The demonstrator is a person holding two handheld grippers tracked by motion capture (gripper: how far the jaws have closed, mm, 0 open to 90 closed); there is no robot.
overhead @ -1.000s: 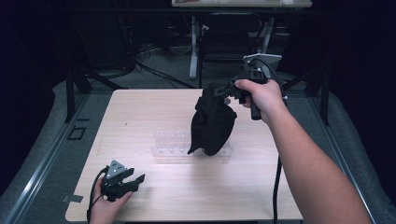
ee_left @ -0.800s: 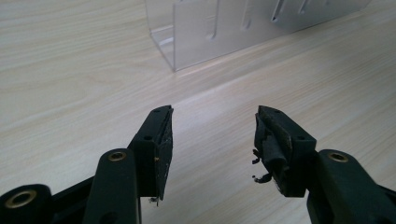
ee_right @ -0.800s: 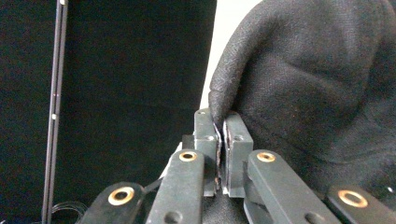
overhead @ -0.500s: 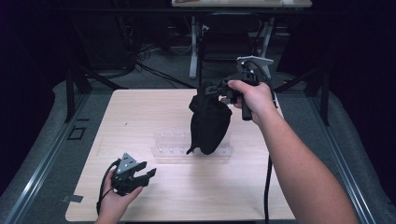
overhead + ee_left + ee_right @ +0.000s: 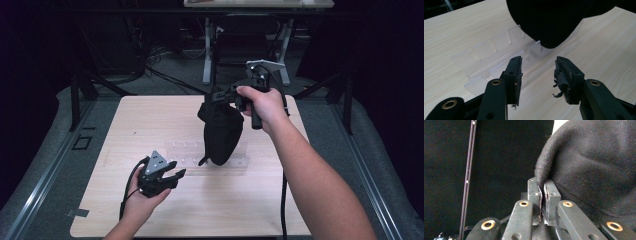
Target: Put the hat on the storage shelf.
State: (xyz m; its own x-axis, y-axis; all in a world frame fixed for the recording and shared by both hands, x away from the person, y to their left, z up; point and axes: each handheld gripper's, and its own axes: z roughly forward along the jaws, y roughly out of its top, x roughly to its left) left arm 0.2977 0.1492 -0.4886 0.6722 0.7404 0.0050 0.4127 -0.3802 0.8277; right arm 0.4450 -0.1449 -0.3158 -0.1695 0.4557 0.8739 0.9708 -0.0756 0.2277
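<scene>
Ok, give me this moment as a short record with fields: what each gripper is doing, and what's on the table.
right gripper: shut on the rim of a black cloth bag, which hangs above the table
left gripper: jaws have just been closing, nothing between them, aimed toward the bag's bottom
clear plastic tray: lies flat under the bag
table: light wood

The cloth bag (image 5: 220,131) is plain black with no print, matte and slightly fuzzy at its pinched edge (image 5: 544,173). The desk (image 5: 150,120) is pale blond wood with fine straight grain. At the desk's centre, the tray (image 5: 185,152) is clear, colourless plastic, frosted whitish along its ribs (image 5: 499,47). Both grippers are black: the left gripper (image 5: 172,176), at 7 o'clock from the bag, carries a grey three-cornered plate; the right gripper (image 5: 216,98), at 12 o'clock, shows brass-coloured rivets (image 5: 524,203). The floor (image 5: 350,140) is grey.
</scene>
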